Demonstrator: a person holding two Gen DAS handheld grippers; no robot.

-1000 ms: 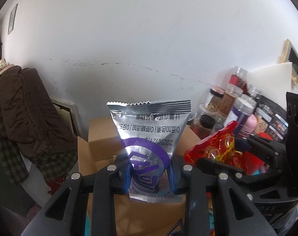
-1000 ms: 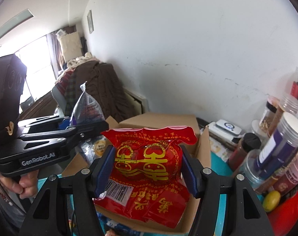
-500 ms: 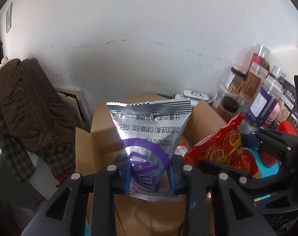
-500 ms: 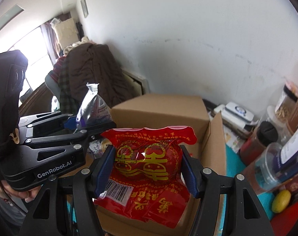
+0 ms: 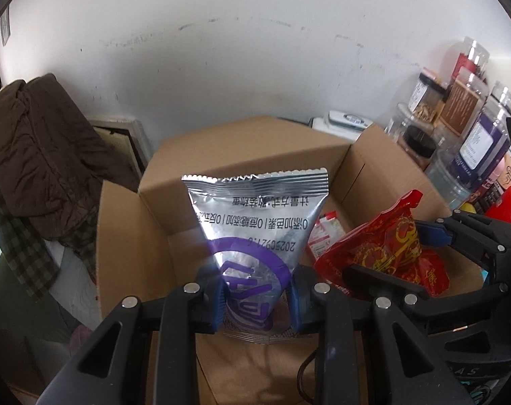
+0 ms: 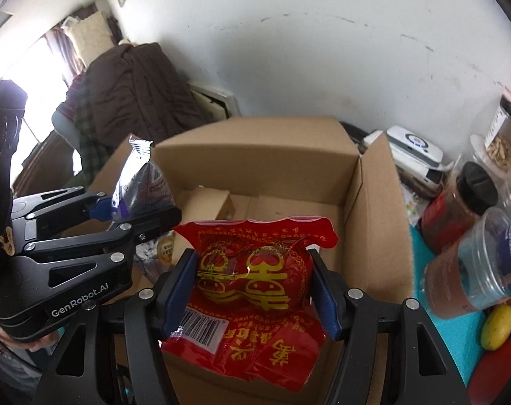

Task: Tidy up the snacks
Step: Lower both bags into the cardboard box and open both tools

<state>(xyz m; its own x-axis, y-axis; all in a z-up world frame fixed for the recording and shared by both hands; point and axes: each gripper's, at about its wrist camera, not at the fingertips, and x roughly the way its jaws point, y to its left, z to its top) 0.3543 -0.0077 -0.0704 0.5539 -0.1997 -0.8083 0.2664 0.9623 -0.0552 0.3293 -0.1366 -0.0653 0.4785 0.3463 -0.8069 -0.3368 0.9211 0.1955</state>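
Snacks hang over an open cardboard box (image 5: 242, 155) in both grips. From the left wrist view, the left gripper (image 5: 257, 298) has its blue-padded fingers (image 5: 218, 303) closed on the lower part of a silver snack packet with a purple ring (image 5: 255, 233), held upside down so its printed text and date read inverted; the bottom seam pokes out below the pads and hides part of the box floor. Just to its right the right gripper (image 6: 252, 290) pinches a red snack bag with gold characters (image 6: 252, 276), clamped across its middle with the barcode end drooping toward the camera. Both packets sit above the box opening, near each other but apart. Inside the box I can make out a small red-and-white packet (image 5: 326, 233) and, from the right wrist view, a folded cardboard piece (image 6: 208, 202) and a bit of foil wrapper (image 6: 150, 260), though much of the floor is blocked by the bags. To the right stand clear plastic jars (image 5: 471, 148), cut off at the frame edge, their labels too blurred to read. A brown coat (image 5: 36, 141) is heaped at the left.
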